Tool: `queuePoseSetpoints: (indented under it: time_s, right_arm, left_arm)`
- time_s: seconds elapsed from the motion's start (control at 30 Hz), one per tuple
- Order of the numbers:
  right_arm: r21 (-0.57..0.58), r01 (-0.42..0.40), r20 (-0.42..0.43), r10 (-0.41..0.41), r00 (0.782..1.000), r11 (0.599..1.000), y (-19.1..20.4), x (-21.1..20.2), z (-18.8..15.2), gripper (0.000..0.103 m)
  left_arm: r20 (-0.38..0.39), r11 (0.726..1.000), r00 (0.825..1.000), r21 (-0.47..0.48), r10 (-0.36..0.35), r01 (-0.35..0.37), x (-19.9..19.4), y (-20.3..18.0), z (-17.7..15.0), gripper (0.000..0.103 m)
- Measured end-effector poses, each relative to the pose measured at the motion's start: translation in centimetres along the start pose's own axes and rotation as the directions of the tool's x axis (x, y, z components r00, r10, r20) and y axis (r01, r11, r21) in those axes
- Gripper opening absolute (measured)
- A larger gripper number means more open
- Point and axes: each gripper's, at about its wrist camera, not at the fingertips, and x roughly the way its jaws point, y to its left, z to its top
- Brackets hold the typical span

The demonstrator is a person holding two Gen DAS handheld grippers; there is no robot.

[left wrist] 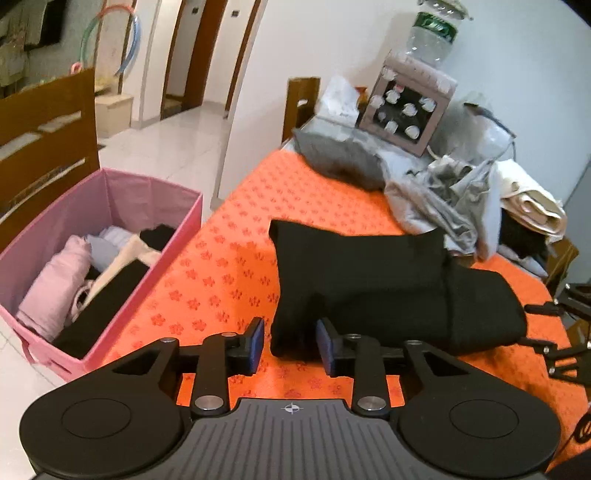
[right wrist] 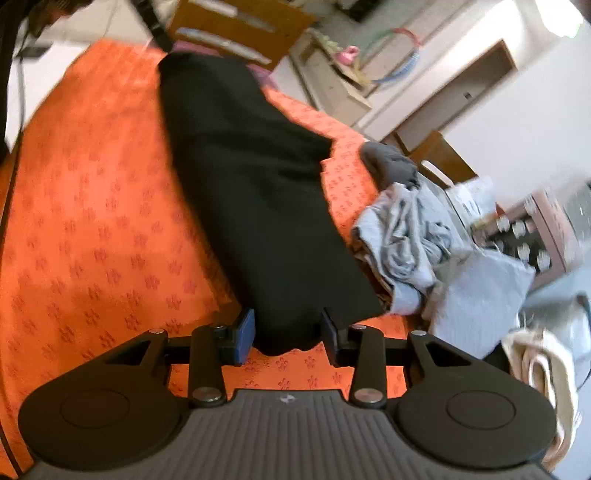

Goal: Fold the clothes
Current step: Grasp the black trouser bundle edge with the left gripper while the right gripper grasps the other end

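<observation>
Left view only: I see a pink fabric bin [left wrist: 110,206] on the floor beside the table, packed with folded pink, cream and black pieces, and a clear water bottle [left wrist: 430,35] at the far end.
Right view only: I get the long side of the black garment [right wrist: 258,206], running away from me in a narrow band; this view is tilted and blurred.
Both views: a heap of grey clothes [left wrist: 436,195] and a box with a dark window and small white cups [left wrist: 404,110] behind it.
Cloth and shapes: the orange tablecloth [left wrist: 221,266] carries a repeated red flower print; the garment is matte, thick and soft-edged.
Garment: folded into a long dark bundle, one corner sticking up at the far end, lying on the tablecloth mid-table.
Left gripper [left wrist: 290,345]: my jaws stand apart, blue pads clear of the garment's near end, which sits between them.
Right gripper [right wrist: 288,334]: jaws spread; the garment's end lies between them, and I cannot tell whether the pads touch it.
</observation>
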Motion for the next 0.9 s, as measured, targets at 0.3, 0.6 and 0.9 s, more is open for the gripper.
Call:
queuePoseSetpoints:
  time_s: [0.3, 0.6, 0.9]
  right_arm:
    - [0.285, -0.077, 0.129, 0.042, 0.991, 0.955, -3.0, -1.1, 3.2, 0.043]
    - [0.454, -0.179, 0.209, 0.091, 0.974, 0.873, -4.2, 4.3, 6.9, 0.043]
    - [0.490, -0.183, 0.176, 0.108, 0.978, 0.853, -3.5, 9.1, 6.0, 0.037]
  left_arm:
    - [-0.007, 0.984, 0.994, 0.144, -0.108, 0.108, 2.1, -4.9, 1.6, 0.036]
    - [-0.042, 0.961, 0.984, 0.210, -0.174, 0.179, 6.7, -8.3, 3.0, 0.036]
    - [-0.082, 0.963, 0.996, 0.263, -0.029, 0.050, 10.1, -6.9, 3.0, 0.029]
